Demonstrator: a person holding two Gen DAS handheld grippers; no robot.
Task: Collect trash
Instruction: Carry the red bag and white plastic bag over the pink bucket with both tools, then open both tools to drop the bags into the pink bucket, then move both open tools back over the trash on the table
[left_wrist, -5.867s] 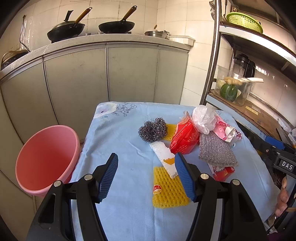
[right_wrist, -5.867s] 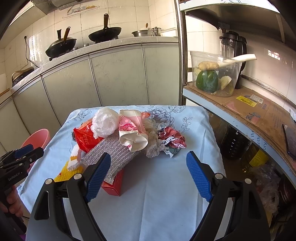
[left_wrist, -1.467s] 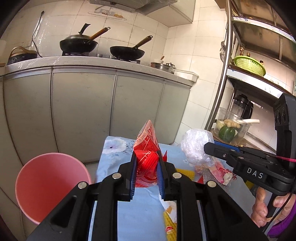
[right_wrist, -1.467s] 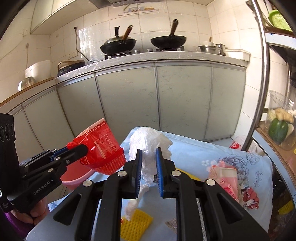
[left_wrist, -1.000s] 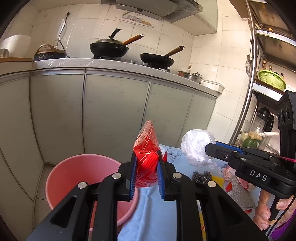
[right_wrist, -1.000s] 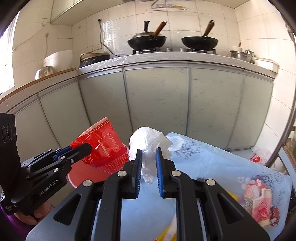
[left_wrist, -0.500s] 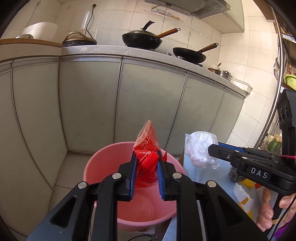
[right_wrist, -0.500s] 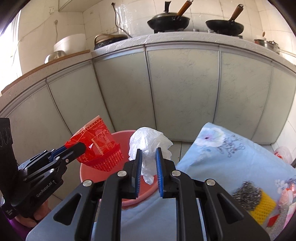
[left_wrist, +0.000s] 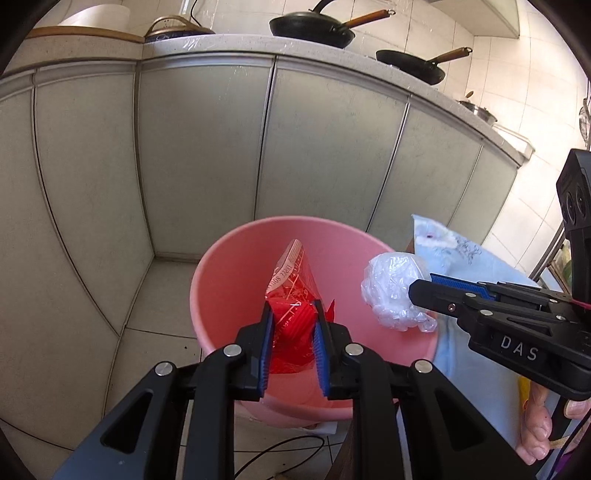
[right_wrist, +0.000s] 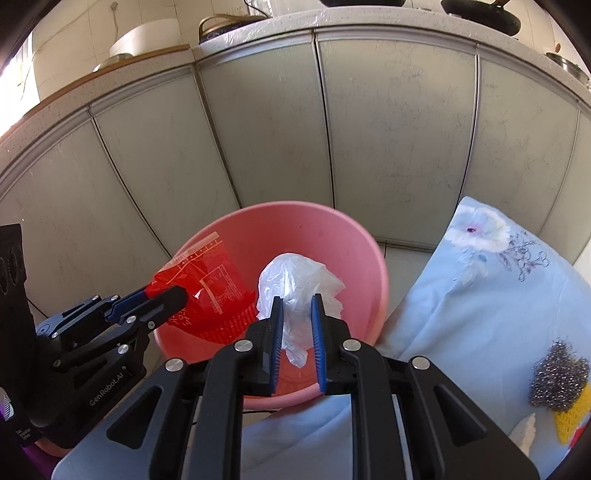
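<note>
A pink bucket (left_wrist: 236, 266) (right_wrist: 354, 236) stands on the floor beside the table. My left gripper (left_wrist: 293, 314) (right_wrist: 173, 295) is shut on a red snack wrapper (left_wrist: 291, 284) (right_wrist: 207, 284) and holds it over the bucket's mouth. My right gripper (right_wrist: 297, 302) (left_wrist: 424, 284) is shut on a crumpled clear plastic bag (right_wrist: 295, 280) (left_wrist: 391, 291), which hangs above the bucket's right rim. Both grippers point downward into the bucket.
Grey cabinet doors (left_wrist: 207, 147) rise right behind the bucket, with woks (left_wrist: 310, 26) on the counter above. The table with the blue flowered cloth (right_wrist: 480, 295) lies to the right, bearing a steel scourer (right_wrist: 557, 376) and a yellow sponge (right_wrist: 572, 417). A hand (left_wrist: 535, 428) grips the right tool.
Both grippers swung left from above the table and sank toward the pink bucket, each still holding its piece of trash. The bucket now fills the middle of both views.
</note>
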